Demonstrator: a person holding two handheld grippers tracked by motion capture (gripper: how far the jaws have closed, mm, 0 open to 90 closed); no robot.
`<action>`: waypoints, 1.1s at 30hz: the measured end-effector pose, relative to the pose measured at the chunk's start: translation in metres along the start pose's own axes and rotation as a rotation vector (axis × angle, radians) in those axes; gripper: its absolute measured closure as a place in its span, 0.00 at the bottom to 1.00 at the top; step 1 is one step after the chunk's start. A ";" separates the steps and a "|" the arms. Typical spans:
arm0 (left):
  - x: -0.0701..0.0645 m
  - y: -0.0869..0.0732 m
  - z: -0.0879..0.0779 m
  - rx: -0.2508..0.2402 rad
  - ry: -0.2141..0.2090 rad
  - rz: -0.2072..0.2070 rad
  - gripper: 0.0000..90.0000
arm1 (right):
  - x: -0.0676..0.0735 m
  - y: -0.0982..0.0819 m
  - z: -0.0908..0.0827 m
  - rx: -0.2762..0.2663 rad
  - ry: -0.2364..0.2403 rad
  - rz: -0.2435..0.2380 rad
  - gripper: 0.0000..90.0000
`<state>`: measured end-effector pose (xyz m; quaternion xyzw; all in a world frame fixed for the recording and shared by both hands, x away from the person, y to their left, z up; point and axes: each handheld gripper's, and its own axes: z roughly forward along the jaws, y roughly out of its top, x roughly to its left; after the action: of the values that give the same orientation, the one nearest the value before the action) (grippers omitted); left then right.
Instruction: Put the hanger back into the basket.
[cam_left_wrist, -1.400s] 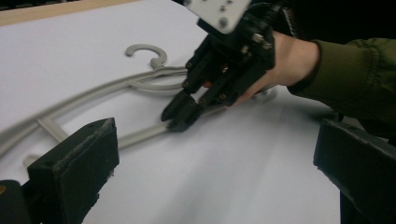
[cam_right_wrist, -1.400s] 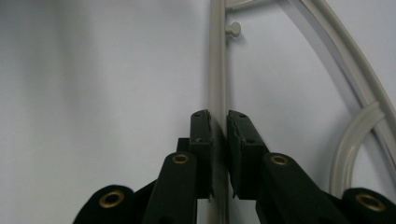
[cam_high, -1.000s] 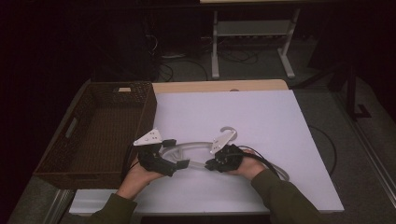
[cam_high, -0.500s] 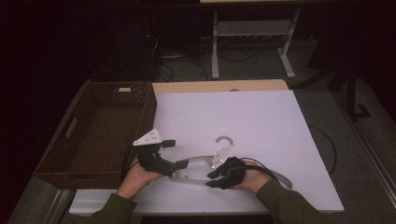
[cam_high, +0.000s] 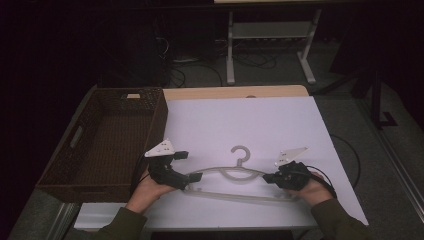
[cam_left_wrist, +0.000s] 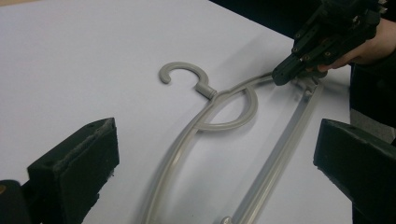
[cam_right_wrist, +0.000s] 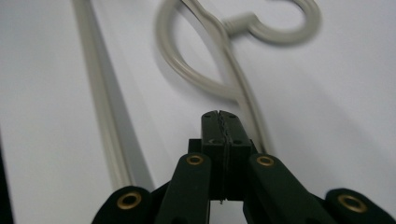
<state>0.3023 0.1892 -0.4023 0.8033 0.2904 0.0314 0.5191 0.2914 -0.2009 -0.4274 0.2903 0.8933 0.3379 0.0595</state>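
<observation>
The grey plastic hanger (cam_high: 234, 176) lies flat on the white desk (cam_high: 250, 120), hook pointing away from the person, right between the two grippers. The left gripper (cam_high: 192, 176) sits at the hanger's left end with its jaws spread wide, the hanger's arm and bar running between them without either pad touching it in the left gripper view. The right gripper (cam_high: 267, 177) is at the right end, jaws pressed fully together, and they've just been closing, tip right beside the hanger's upper arm; a brown wicker basket (cam_high: 75, 150) stands to the left of the desk.

Jaws pressed together over hanger (cam_right_wrist: 219, 84) arm.
</observation>
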 end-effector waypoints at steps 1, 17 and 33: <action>0.000 0.000 0.000 -0.002 0.000 -0.001 0.00 | -0.003 -0.005 -0.002 0.019 -0.021 0.009 0.99; -0.001 -0.001 0.002 0.010 -0.004 0.007 0.00 | -0.030 -0.001 0.005 0.057 -0.106 0.043 1.00; 0.000 -0.003 0.004 0.012 -0.005 0.002 0.00 | -0.073 0.015 0.008 0.009 -0.225 0.092 1.00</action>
<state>0.3025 0.1864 -0.4064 0.8069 0.2883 0.0280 0.5148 0.3614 -0.2285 -0.4306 0.3673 0.8683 0.3015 0.1425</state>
